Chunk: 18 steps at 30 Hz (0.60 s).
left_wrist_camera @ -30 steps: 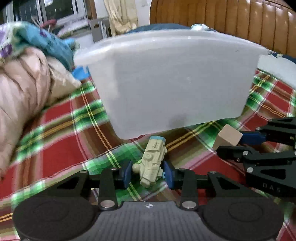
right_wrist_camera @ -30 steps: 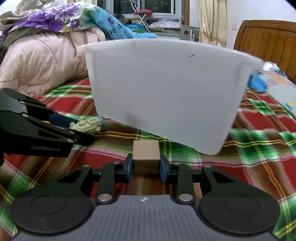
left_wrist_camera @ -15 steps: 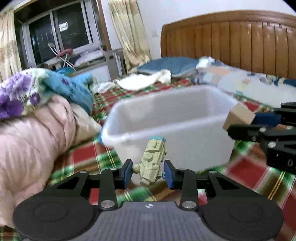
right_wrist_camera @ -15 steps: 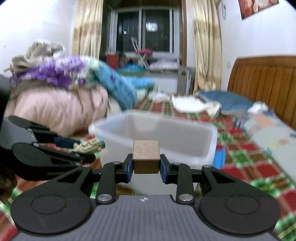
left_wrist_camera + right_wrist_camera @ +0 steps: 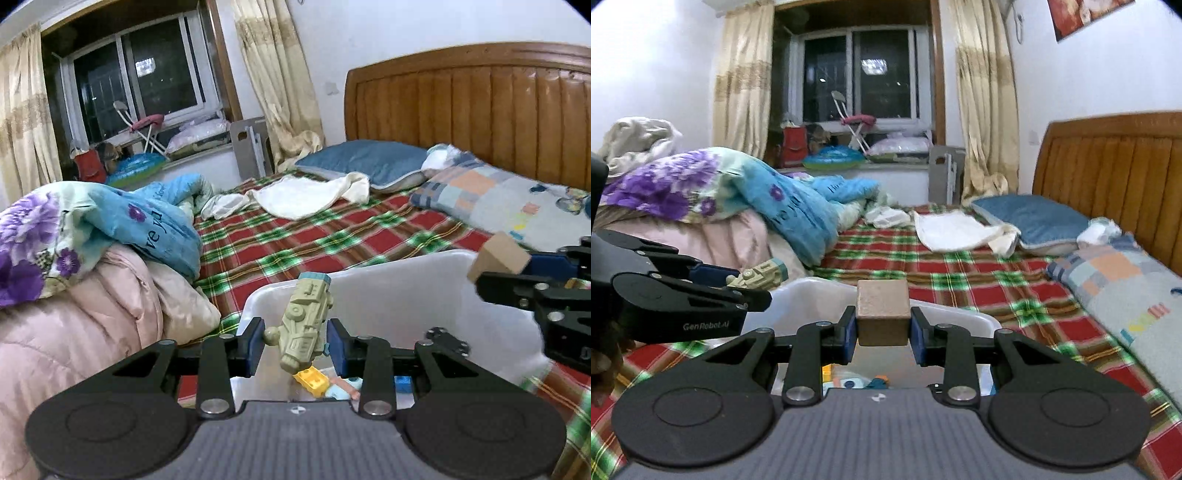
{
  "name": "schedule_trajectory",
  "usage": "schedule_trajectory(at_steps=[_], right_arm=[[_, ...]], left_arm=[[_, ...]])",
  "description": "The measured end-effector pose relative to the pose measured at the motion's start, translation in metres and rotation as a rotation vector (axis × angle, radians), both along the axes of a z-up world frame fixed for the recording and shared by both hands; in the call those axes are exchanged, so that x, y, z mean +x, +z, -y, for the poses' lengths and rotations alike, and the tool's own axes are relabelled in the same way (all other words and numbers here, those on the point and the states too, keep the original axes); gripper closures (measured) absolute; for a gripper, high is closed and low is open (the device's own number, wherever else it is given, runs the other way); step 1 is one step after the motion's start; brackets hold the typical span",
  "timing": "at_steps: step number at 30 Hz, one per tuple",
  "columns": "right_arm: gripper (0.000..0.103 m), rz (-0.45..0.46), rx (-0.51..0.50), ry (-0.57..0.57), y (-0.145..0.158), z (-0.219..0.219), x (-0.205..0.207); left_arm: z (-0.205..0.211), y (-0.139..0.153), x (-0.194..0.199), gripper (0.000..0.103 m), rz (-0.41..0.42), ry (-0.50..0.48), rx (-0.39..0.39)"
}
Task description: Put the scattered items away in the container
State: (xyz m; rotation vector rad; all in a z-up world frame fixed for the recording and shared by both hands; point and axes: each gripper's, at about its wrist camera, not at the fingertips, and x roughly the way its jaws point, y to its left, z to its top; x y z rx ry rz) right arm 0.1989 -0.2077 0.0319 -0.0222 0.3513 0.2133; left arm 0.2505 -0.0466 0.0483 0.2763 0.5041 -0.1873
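Left wrist view: the left tongs point(image 5: 295, 341), closed on the toy train point(image 5: 304, 319), and the right tongs point(image 5: 882, 334), clamping the wooden block point(image 5: 882, 312), were held above the white container point(image 5: 406, 295); release is best made low, over its middle.

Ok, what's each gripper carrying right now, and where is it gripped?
Left gripper: the green toy train, pinched across its lower body. Right gripper: the wooden cube, clamped on two opposite side faces.
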Motion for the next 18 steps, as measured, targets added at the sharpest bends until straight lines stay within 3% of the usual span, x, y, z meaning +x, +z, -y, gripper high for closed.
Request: schedule_trajectory(at_steps=[3, 5, 9, 13, 18], right_arm=[[0.069, -0.023, -0.006, -0.013, -0.010, 0.005, 0.010], [0.066, -0.036, 0.000, -0.027, -0.018, 0.009, 0.013], [0.045, -0.054, 0.018, -0.040, -0.023, 0.012, 0.014], [0.041, -0.029, -0.017, -0.037, -0.020, 0.005, 0.004], [0.032, -0.007, -0.022, -0.028, -0.011, 0.001, -0.012]], left_arm=[[0.006, -0.013, 0.017, 0.055, -0.026, -0.002, 0.019], [0.011, -0.021, 0.019, 0.037, -0.029, -0.002, 0.042], [0.017, -0.032, 0.016, 0.036, -0.033, -0.008, 0.070], [0.016, -0.030, 0.004, 0.029, -0.025, 0.006, 0.075], [0.008, -0.022, -0.014, 0.028, -0.022, 0.018, 0.061]])
